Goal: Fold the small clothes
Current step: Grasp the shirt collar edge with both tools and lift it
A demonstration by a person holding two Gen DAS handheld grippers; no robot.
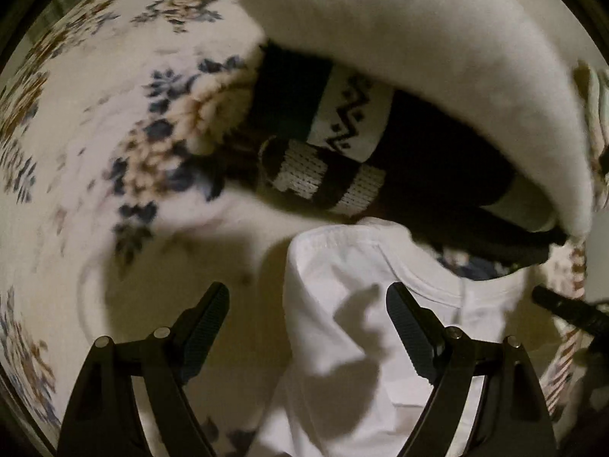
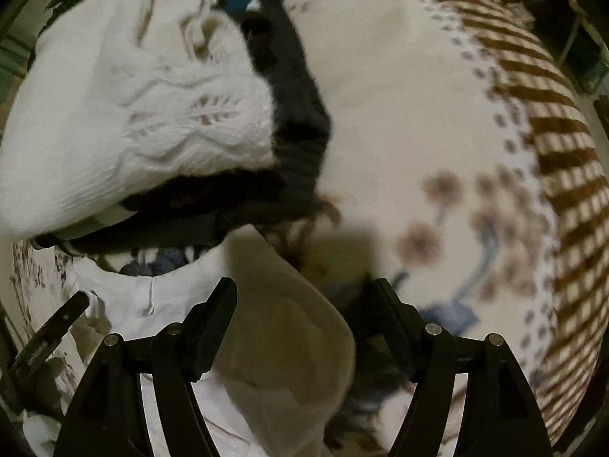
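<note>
A small white T-shirt (image 1: 354, 304) lies on a floral bedspread (image 1: 95, 152), its neckline toward the far side. My left gripper (image 1: 308, 297) is open just above the shirt's left shoulder edge, holding nothing. In the right wrist view the same shirt (image 2: 266, 323) shows with its right shoulder between the open fingers of my right gripper (image 2: 304, 293), which grips nothing. The other gripper's tip (image 2: 57, 323) shows at the left edge there.
A pile of clothes lies just beyond the shirt: a white knit sweater (image 1: 418, 38), also in the right wrist view (image 2: 133, 95), over a black-and-white patterned knit (image 1: 335, 144) and a dark garment (image 2: 297, 114). The bedspread's brown striped border (image 2: 552, 152) curves at the right.
</note>
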